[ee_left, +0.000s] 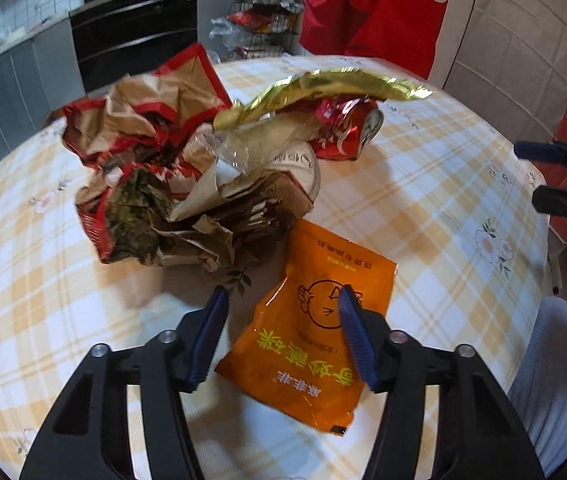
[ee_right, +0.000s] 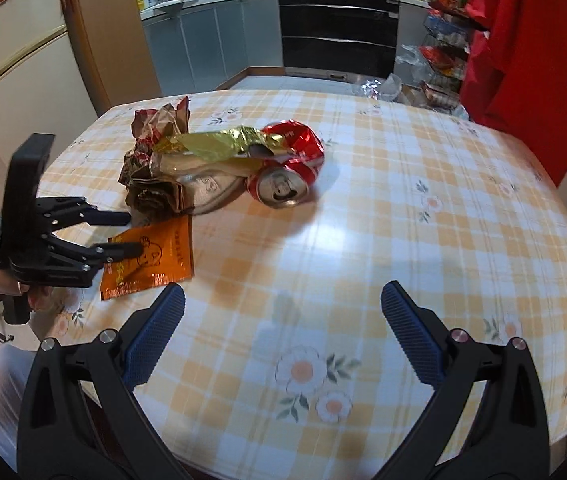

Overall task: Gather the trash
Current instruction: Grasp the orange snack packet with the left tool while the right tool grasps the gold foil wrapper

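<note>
The left gripper (ee_left: 283,300) hangs unclenched over the orange packet (ee_left: 307,344) below its fingers; next it must lower and clamp. The right gripper (ee_right: 283,300) waits, spread and empty.

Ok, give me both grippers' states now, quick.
Left gripper: open, jaws astride the orange packet, not gripping it.
Right gripper: open, holding nothing.

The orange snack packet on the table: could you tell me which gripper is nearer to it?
Left. The left gripper hangs just over the orange snack packet, open fingers straddling it. The right gripper is off to the side, over bare tablecloth.
</note>
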{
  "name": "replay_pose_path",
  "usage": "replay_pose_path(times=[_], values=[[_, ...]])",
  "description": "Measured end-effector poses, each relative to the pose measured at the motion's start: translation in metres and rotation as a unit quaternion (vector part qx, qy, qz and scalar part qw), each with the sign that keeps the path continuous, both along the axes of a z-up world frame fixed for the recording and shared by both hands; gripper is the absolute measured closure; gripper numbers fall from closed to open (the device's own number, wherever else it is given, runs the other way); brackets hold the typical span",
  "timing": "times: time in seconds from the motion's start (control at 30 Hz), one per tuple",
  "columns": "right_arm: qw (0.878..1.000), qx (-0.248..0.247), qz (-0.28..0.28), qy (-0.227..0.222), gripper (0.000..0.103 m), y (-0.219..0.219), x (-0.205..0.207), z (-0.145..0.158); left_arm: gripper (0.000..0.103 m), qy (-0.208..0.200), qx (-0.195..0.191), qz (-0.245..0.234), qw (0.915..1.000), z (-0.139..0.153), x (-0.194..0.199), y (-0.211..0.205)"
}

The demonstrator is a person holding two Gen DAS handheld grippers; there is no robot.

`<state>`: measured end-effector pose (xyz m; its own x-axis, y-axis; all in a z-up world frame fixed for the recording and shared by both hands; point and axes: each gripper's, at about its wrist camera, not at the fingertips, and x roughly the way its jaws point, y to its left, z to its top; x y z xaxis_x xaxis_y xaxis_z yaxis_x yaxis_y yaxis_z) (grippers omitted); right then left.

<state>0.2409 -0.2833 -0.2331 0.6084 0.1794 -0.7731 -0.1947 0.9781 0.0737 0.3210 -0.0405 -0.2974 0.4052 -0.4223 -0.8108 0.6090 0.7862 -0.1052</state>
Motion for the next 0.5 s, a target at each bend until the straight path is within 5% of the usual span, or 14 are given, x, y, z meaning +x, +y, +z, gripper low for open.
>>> replay_pose_path(times=[0.1, 0.27, 0.5], values=[[1.000, -0.008, 0.019, -0.003, 0.006, 0.005, 0.013, 0.003, 0.059, 0.002, 0.002, -0.006, 1.0000, -0.005, -0.001, -0.002], [0.994, -0.080, 0.072, -0.034, 0.007, 0.030, 0.032, 0.010, 0.089, -0.003, -0.010, 0.001, 0.9999, -0.001, -0.009, -0.001], [0.968, -0.190, 0.152, -0.065, 0.025, 0.089, 0.072, 0.011, 0.093, -0.009, -0.048, 0.056, 0.9972, 0.002, -0.041, 0.018]])
